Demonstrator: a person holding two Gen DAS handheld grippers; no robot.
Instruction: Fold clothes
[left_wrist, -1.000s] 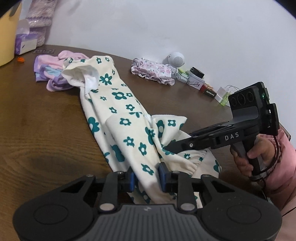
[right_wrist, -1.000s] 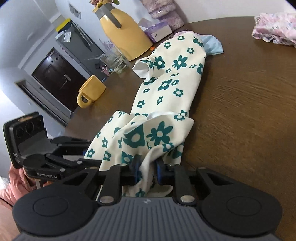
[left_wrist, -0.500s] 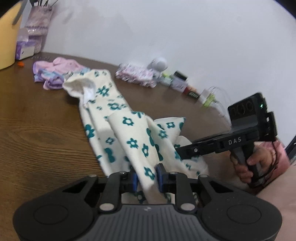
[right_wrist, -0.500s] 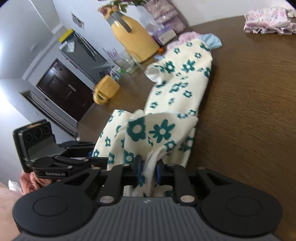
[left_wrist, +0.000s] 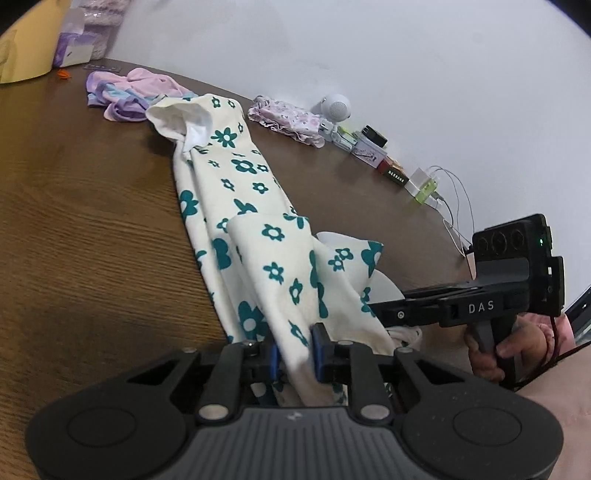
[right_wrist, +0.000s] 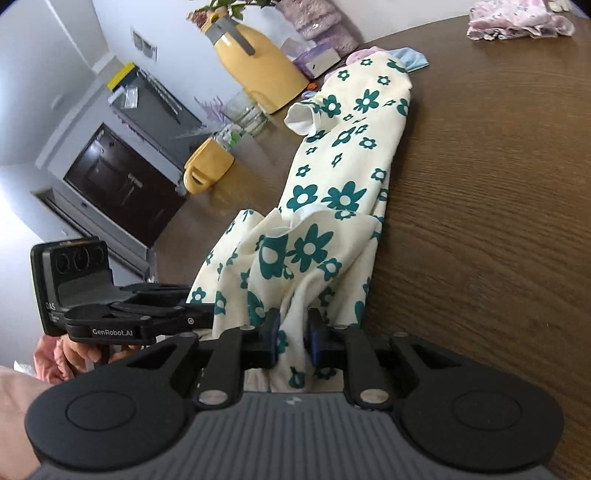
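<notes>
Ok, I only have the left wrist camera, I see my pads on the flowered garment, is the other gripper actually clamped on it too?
Observer: Yes. In the right wrist view the right gripper has its pads pinched on a bunched fold of the flowered garment.
Operator: What sits past the garment on that side?
Observer: A yellow mug lying on its side near the table's far edge, behind it a tall yellow jug.
Operator: Does my own gripper show from there?
Observer: Yes, the left gripper appears side-on at the left, its tips hidden behind the cloth.
</notes>
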